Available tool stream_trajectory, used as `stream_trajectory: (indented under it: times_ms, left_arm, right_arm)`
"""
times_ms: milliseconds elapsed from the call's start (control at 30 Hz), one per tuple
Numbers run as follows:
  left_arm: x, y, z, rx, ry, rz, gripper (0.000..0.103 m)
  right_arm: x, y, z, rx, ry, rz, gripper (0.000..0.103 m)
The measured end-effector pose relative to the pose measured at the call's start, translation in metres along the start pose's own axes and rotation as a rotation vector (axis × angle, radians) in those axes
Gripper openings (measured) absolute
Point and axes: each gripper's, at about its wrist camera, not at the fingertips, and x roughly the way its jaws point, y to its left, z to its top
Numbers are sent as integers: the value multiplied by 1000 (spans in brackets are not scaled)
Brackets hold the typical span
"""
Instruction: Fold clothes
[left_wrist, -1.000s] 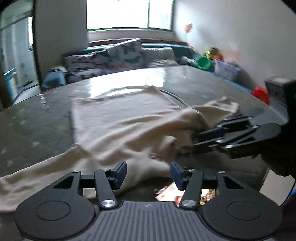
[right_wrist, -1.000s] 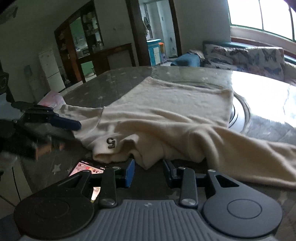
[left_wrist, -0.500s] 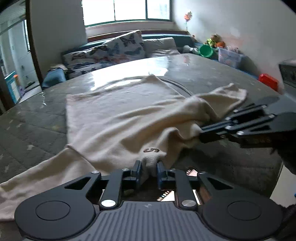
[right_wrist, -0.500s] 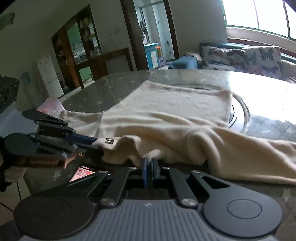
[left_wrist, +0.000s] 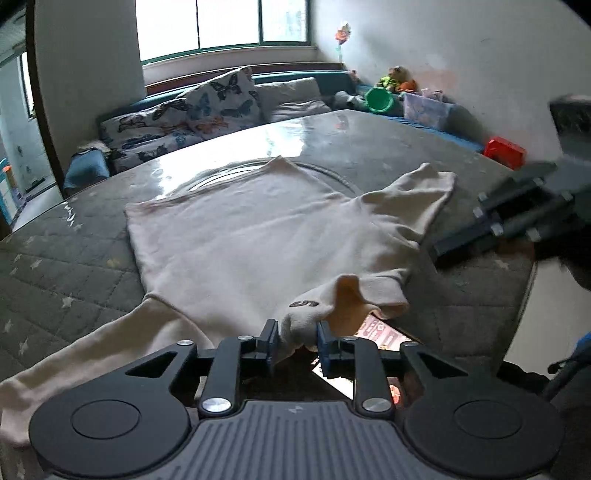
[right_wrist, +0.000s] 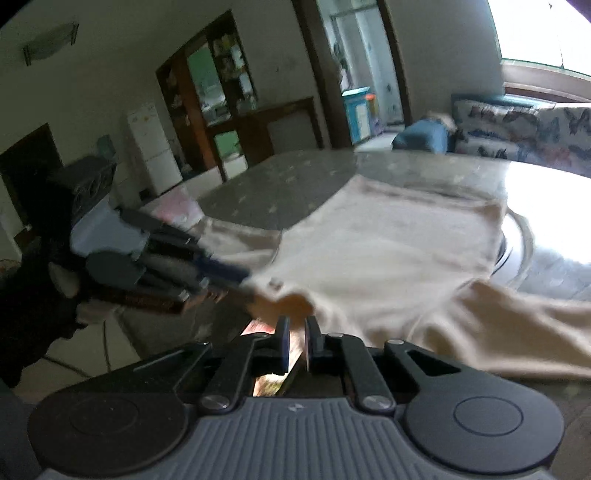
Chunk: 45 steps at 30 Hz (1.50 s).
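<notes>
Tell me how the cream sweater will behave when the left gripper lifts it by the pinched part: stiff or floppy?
Probably floppy: the cream sweater already bunches and droops where the left gripper pinches it. The long sleeve lies limp, so it would likely trail behind. On the quilted table cover it may drag rather than slide freely.

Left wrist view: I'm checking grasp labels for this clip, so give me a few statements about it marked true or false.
1. The left gripper is shut on the sweater. True.
2. The sweater is dark blue. False: it is cream.
3. A "5" mark shows on the cloth just beyond the left gripper. True.
4. The sweater is spread on the floor. False: it lies on the table, with one sleeve stretched out to the right.
</notes>
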Motion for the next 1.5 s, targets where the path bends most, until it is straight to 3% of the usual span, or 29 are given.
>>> stream_trajectory:
  times_ms: [100,267,433,533,633,833,967,1133,1333,1400,1500]
  left_arm:
    - [-12,4,8,10,-46,-12,30]
    - [-20,16,34,-11,-131,15,31]
    - [21,19,58,-43,-106,-19,31]
    - [56,12,64,-56,-46,-62,31]
    - [80,-1,64,-45,-3,-102,31]
    - [95,-39,61,45,24,-168,31]
    - [104,-56,58,78,49,-195,31]
    - [108,-64,54,99,63,-210,36]
    - [108,-71,53,121,66,-250,37]
    - [110,-76,53,130,66,-251,45]
    - [109,-81,54,132,60,-256,46]
  right_arm:
    - [7,-9,7,-7,-38,-92,9]
    - [36,-24,1,-32,7,-176,9]
    - [44,-25,-19,-34,82,-175,11]
    - [28,-39,-21,-3,53,-221,29]
    - [10,-56,-20,34,11,-280,30]
    - [12,-119,-12,107,-33,-477,31]
    - [27,-158,-15,146,4,-545,31]
    - [13,-190,-21,197,-15,-628,34]
    - [-6,-213,-33,236,-28,-689,34]
    - [-9,-214,-35,236,-27,-705,34]
    - [-11,-213,-35,233,-25,-733,34]
